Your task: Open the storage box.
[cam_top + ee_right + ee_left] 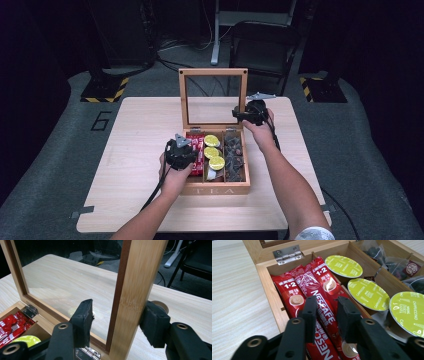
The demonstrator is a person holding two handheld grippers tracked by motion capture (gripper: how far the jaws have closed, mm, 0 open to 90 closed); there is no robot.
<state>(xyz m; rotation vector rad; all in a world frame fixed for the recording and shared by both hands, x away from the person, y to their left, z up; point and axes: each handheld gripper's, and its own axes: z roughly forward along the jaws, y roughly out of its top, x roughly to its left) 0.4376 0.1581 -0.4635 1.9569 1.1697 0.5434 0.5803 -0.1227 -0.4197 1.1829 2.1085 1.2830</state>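
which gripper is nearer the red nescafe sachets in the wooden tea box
Left. The left gripper straddles a red Nescafe sachet in the box; the right gripper is at the upright glass lid's wooden frame.

A wooden tea box (215, 189), marked TEA on its near wall, sits open at the middle of the table, its glass-paned lid (213, 73) standing upright at the far side on metal hinges (287, 254). Red Nescafé sachets (322, 307) lie lengthwise in the left compartment. Three lime-green capsules (213, 151) line the middle compartment, and dark tea bags (233, 152) fill the right one.
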